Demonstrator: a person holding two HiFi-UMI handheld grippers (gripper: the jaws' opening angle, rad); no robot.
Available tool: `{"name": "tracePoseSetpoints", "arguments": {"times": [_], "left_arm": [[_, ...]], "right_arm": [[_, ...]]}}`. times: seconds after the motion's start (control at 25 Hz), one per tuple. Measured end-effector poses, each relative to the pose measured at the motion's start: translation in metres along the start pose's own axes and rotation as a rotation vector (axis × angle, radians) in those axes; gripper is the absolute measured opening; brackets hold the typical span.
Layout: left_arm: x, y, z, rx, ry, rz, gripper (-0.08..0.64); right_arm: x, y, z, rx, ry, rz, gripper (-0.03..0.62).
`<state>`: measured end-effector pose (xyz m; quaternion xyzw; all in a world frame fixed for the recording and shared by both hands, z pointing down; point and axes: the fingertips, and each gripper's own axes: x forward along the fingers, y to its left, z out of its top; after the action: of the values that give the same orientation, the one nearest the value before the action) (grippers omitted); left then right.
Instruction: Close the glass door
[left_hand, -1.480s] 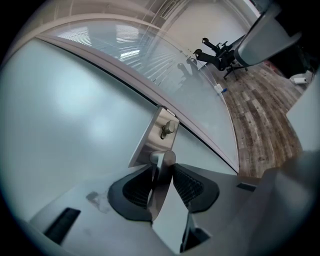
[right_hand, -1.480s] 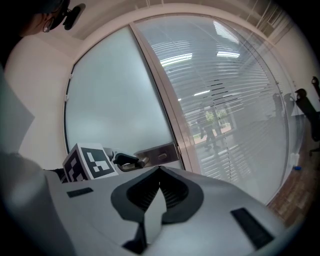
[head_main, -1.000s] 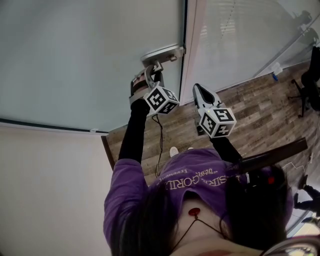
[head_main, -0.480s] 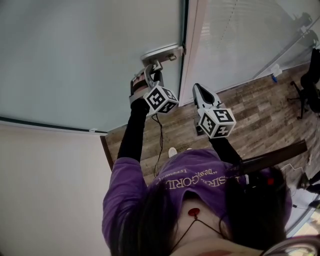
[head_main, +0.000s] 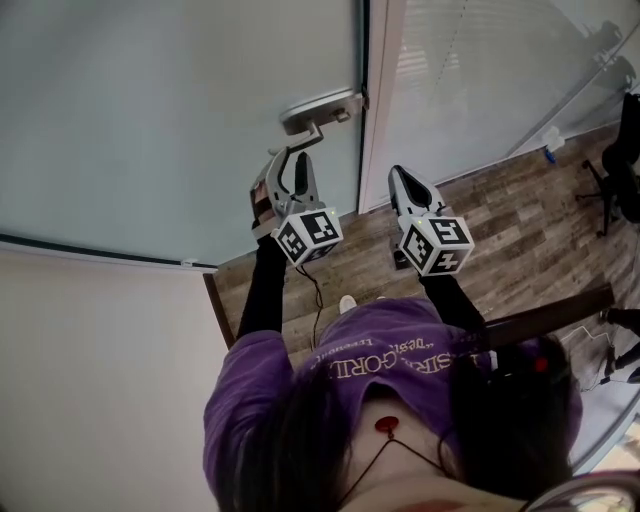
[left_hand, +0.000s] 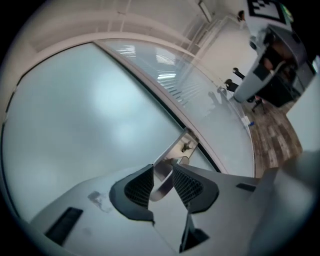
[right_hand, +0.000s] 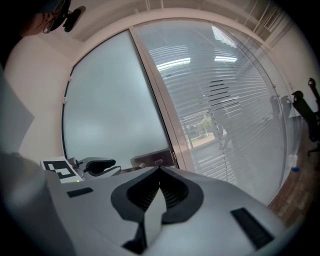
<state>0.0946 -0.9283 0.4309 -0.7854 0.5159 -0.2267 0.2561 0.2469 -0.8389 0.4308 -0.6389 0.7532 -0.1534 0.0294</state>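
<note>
The frosted glass door (head_main: 180, 110) fills the upper left of the head view, its edge against the pale frame (head_main: 378, 100). Its metal handle plate (head_main: 322, 106) carries a lever (head_main: 303, 135) pointing down toward me. My left gripper (head_main: 289, 158) is open just below the lever. In the left gripper view the lever (left_hand: 161, 184) shows in the gap of the left gripper (left_hand: 163, 169), with neither jaw pressing on it, and the handle plate (left_hand: 176, 149) lies beyond. My right gripper (head_main: 397, 174) hangs shut and empty in front of the frame. The right gripper (right_hand: 159, 170) faces the door edge.
A glass partition with blinds (head_main: 480, 70) stands right of the frame. Wood-look floor (head_main: 520, 210) lies below, with an office chair (head_main: 618, 165) at the far right. A white wall (head_main: 90, 380) is at the left. A thin cable (head_main: 319, 300) hangs under my left gripper.
My left gripper has drawn back from the handle toward me and down, and its jaws now stand apart. The right gripper has barely moved.
</note>
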Motion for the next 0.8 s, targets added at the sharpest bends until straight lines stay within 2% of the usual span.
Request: {"name": "tracePoseSetpoints", "arguments": {"times": [0.12,0.28,0.44,0.56,0.8], "left_arm": [[-0.024,0.011,-0.003,-0.260,0.012,0.091,0.002],[-0.052,-0.005,-0.008,-0.538,0.033,0.132,0.002],[-0.070,-0.013,-0.018,-0.750,0.062,0.127,0.002],[-0.079,-0.018,-0.012,-0.823,0.026,0.109,0.002],[-0.089,-0.016,-0.014,-0.788,0.029,0.103,0.002]], "right_arm": [[0.003,0.009,0.006,-0.007,-0.010,0.035,-0.014],[0.001,0.017,0.009,-0.020,0.000,0.059,-0.015],[0.002,0.027,0.009,-0.048,0.015,0.067,-0.014],[-0.005,0.031,0.013,-0.061,0.010,0.079,-0.014],[-0.011,0.039,0.008,-0.068,0.008,0.081,-0.014]]}}
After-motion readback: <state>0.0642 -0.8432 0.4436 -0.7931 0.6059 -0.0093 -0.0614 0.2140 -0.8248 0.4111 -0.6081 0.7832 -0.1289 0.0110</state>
